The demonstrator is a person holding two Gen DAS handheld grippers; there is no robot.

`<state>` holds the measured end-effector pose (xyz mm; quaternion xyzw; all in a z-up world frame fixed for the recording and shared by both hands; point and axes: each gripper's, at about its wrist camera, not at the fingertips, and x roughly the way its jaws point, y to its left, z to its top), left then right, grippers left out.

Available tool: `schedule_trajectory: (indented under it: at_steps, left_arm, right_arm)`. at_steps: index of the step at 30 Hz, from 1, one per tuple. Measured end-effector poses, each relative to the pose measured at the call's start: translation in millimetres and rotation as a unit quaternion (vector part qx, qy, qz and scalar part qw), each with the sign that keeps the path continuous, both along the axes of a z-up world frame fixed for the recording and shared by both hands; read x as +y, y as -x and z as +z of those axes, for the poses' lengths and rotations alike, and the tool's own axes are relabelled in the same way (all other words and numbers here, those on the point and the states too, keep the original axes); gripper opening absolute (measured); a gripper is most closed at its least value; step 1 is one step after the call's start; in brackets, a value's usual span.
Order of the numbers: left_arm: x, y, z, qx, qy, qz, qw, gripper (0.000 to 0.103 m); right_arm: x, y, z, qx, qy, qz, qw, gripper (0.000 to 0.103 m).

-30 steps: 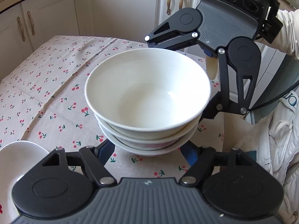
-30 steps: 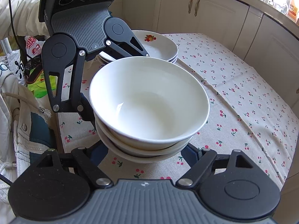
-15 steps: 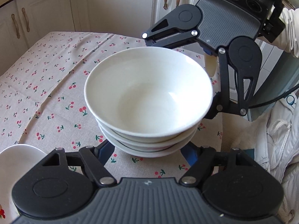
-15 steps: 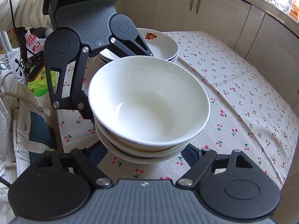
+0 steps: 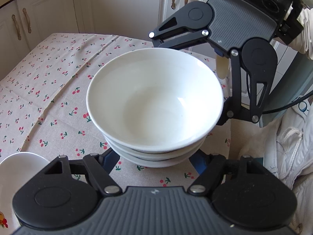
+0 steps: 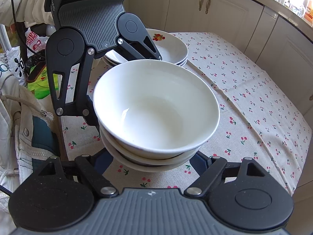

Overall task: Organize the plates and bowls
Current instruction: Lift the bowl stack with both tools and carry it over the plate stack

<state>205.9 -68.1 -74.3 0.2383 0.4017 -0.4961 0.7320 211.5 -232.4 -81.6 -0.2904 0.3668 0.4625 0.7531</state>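
Two grippers cradle one stack of white bowls (image 5: 154,105) from opposite sides, each spread wide with its fingers tucked under the stack's lower flanks. The left gripper (image 5: 154,156) fills the bottom of its own view; the right gripper (image 6: 152,156) does the same in its view, and each sees the other across the stack, upper right and upper left of frame. Fingertips are hidden beneath the bowls, so how firmly they bear cannot be told. Three nested bowls seem to make the stack, which sits at frame centre above the cherry-print tablecloth (image 5: 58,90); whether it touches the cloth is unclear.

Glazed ware on narrow fingers looks likely to slip, and uneven height between the two sides could tilt the stack and slide the top bowl out.

A stack of plates (image 6: 172,49) with a fruit motif lies behind the left gripper, upper centre of the right view, close enough to be knocked. The table's near edge runs along the left of that view, beside bags (image 6: 35,45) and a white garment (image 6: 11,101). Open cloth spreads to its right.
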Motion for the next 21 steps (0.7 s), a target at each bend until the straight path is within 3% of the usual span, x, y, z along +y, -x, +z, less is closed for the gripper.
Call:
schedule_trajectory:
  at_steps: [10, 21]
  left_arm:
    - [19.8, 7.2, 24.4, -0.025, 0.007, 0.021, 0.9995, 0.076]
    - [90.7, 1.5, 49.5, -0.065, 0.006, 0.09, 0.9939, 0.076]
  right_arm:
    - [14.8, -0.9, 23.4, -0.018, 0.002, 0.02, 1.0, 0.088]
    - [82.5, -27.8, 45.2, -0.055, 0.001, 0.084, 0.995, 0.088]
